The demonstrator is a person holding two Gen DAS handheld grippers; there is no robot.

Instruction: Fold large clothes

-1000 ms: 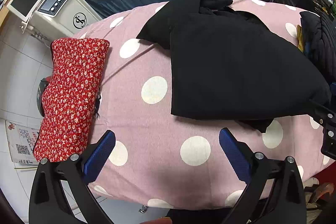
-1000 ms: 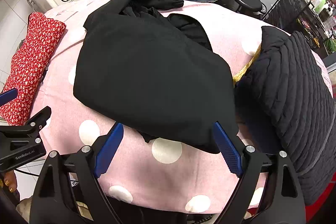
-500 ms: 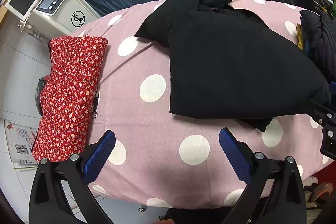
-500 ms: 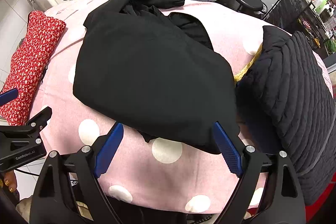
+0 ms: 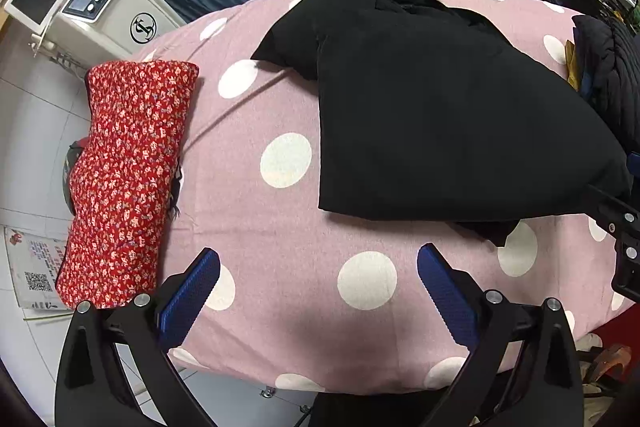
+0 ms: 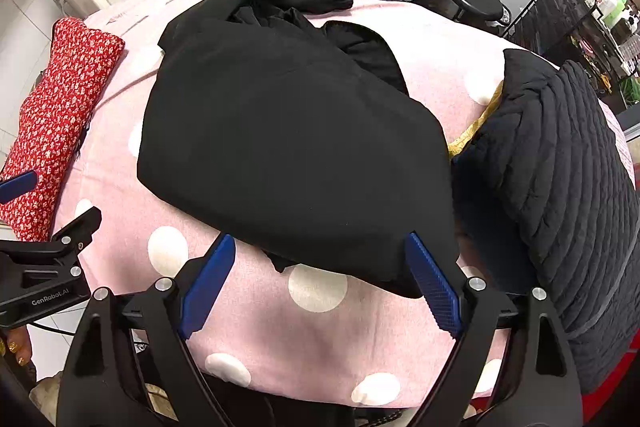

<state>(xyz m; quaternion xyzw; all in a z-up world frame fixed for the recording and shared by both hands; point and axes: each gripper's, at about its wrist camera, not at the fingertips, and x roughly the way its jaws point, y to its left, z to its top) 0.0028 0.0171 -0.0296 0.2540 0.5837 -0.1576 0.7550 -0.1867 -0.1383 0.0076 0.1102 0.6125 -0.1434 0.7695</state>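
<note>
Black garment folded on dotted cloth; both grippers spread, empty. Quilted coat plain only from right wrist.

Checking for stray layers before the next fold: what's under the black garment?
Under the large black folded garment lies the pink polka-dot cloth. A dark flap pokes out at its near edge. Anything else beneath is covered.

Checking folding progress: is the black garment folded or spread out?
Partly folded: the black garment lies doubled with straight edges, but a sleeve bunches loose at its far end.
</note>
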